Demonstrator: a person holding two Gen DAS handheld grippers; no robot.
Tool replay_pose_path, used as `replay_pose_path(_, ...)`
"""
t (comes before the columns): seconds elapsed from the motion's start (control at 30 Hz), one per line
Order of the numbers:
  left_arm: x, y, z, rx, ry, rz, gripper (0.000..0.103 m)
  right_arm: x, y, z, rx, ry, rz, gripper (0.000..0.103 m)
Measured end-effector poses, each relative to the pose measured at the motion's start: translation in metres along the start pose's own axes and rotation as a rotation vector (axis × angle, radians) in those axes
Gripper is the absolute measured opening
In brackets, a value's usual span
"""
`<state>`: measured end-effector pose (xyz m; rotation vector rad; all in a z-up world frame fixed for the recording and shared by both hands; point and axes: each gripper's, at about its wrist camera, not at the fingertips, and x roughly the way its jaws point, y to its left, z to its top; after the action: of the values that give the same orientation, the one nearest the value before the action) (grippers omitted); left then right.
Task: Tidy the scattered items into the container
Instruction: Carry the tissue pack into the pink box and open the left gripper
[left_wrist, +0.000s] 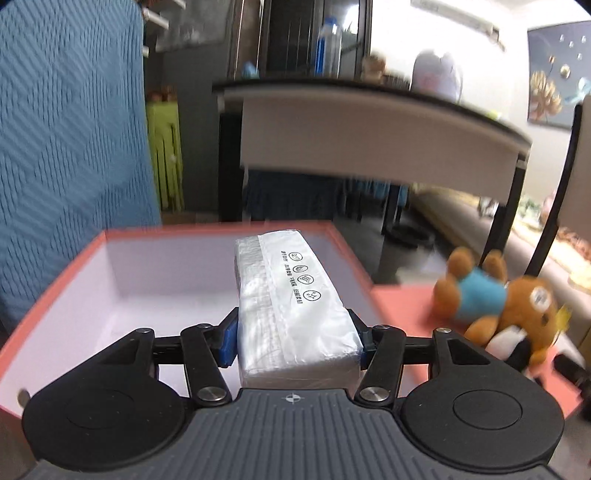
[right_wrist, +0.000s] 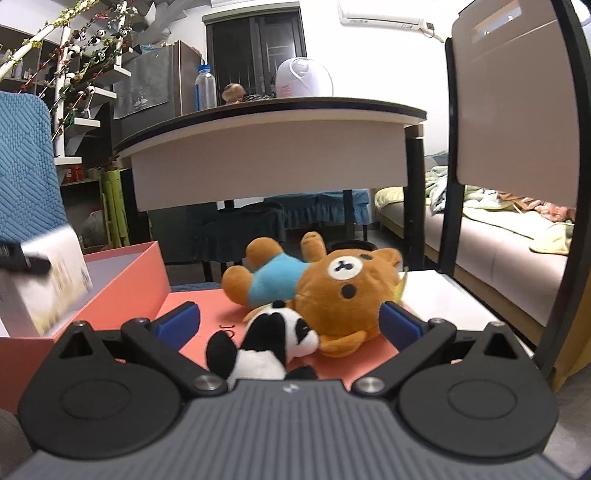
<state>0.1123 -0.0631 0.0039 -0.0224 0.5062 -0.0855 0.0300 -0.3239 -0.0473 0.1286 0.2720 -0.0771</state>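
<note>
Above coral box (left_wrist: 66, 280), tool-clamped tissue pack (left_wrist: 291, 295).

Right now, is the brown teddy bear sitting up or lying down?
Lying down. The brown teddy bear is flat on the pink lid, beside the panda toy.

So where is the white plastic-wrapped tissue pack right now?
In the left wrist view, the white plastic-wrapped tissue pack sits clamped in the left tongs, over the open pink box.
</note>
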Motion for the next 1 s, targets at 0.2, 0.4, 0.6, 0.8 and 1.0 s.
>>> replay_pose_path(0.2, 0.019, 0.005, -0.017, 0.001, 0.076, -0.016, 0.061, 0.004, 0.009, -0.001, -0.003, 0.011, 0.023, 0.103)
replay_pose_path(0.4, 0.015, 0.012, -0.021, -0.026, 0.079, -0.018, 0.067, 0.002, 0.01, 0.001, -0.003, 0.01, 0.035, 0.103)
replay_pose_path(0.6, -0.008, 0.015, -0.019, -0.045, 0.021, -0.046, 0.085, 0.002, 0.011, 0.003, -0.002, 0.009, 0.046, 0.103)
replay_pose_path(0.8, -0.04, 0.013, -0.017, -0.01, -0.048, -0.047, 0.094, 0.003, 0.012, 0.005, -0.002, 0.007, 0.058, 0.103)
replay_pose_path(1.0, -0.066, 0.02, -0.02, -0.004, -0.075, -0.059, 0.099, 0.005, 0.014, 0.007, -0.001, 0.006, 0.07, 0.103)
